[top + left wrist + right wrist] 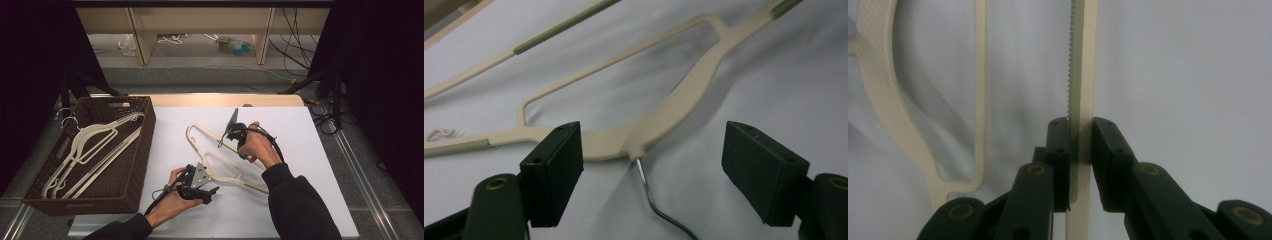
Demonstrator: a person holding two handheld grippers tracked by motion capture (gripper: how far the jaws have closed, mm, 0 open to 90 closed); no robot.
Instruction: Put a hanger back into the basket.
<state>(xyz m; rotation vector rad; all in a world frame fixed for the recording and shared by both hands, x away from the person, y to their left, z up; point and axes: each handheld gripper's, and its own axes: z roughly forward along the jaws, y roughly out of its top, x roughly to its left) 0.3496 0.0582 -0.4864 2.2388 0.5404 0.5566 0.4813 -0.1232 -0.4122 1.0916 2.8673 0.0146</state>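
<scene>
A cream plastic hanger (235, 178) lies flat on the white table cover in the high view. My right gripper (225, 137) is shut on its ribbed straight bar (1083, 75), one jaw on each side, with the curved shoulder (883, 100) off to the left. My left gripper (206, 191) is open at the hanger's near side. In the left gripper view, the hanger's neck (684, 95) and thin metal hook (649, 195) lie between the wide-apart jaws, with nothing gripped.
A dark woven basket (145, 145) stands at the table's left and holds several cream hangers (90, 145). The white cover (300, 150) stretches to the right. Beyond the table's far edge are wooden shelf legs, cables on the floor and black curtains on both sides.
</scene>
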